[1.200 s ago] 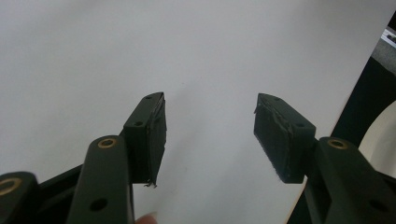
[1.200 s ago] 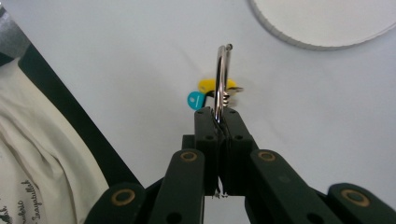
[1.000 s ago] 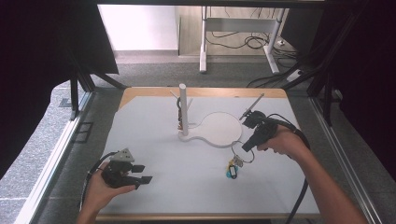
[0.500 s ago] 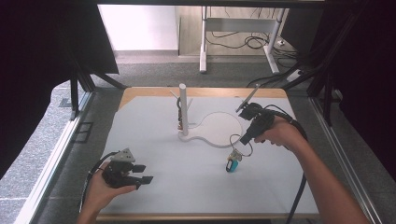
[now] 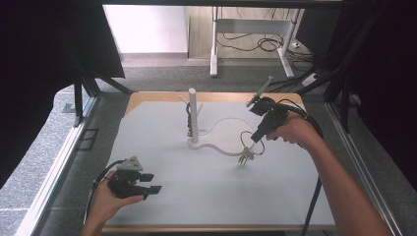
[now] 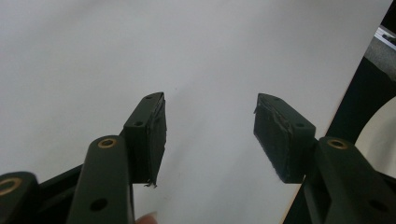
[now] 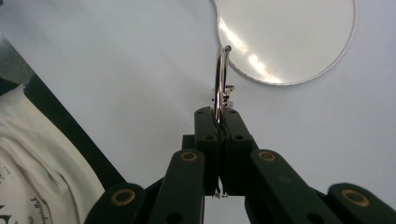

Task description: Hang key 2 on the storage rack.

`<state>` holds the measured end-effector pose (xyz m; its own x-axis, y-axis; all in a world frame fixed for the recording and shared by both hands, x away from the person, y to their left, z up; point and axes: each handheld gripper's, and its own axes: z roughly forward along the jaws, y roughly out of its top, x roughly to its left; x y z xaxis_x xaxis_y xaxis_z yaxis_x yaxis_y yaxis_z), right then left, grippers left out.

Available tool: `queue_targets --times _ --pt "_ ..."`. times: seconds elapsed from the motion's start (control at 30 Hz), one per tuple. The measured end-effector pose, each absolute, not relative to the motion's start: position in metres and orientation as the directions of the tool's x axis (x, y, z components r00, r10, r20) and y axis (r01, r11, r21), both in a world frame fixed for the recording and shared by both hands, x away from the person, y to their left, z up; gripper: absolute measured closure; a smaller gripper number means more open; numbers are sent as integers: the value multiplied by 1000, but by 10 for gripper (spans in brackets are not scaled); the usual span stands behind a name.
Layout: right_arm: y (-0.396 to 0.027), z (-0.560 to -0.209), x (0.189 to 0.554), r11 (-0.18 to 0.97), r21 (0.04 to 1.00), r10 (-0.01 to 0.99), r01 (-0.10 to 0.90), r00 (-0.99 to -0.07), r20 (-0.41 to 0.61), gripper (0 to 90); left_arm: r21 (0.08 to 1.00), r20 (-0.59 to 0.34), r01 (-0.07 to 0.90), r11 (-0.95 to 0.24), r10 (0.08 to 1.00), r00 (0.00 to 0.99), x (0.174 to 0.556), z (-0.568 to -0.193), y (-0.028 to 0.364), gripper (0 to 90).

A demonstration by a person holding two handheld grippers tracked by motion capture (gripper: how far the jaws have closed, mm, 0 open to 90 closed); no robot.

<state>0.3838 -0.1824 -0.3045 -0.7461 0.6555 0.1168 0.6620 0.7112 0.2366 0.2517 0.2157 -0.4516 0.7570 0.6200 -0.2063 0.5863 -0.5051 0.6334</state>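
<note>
The key ring [image 5: 252, 144] hangs above the white mat [image 5: 196, 191], over the edge of the stand's base [image 5: 223, 135], pinched edge-on in the right gripper [image 5: 255, 139]. The left gripper [image 5: 150, 183] rests near the mat's front left, jaws wide and empty.

A white-topped table [image 5: 196, 196] carries a white stand [image 5: 193, 118] on its curved flat base [image 5: 223, 135].

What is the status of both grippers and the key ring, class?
Left gripper open, nothing between jaws. Right gripper shut on silver metal key ring, lifted beside white stand base. Nothing in the way.
</note>
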Motion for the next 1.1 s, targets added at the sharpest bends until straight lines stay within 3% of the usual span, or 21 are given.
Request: queue_targets --times 1.1 --pt "-154 -276 423 687 289 662 666 -739 127 876 637 -206 582 -506 615 761 250 -449 215 445"
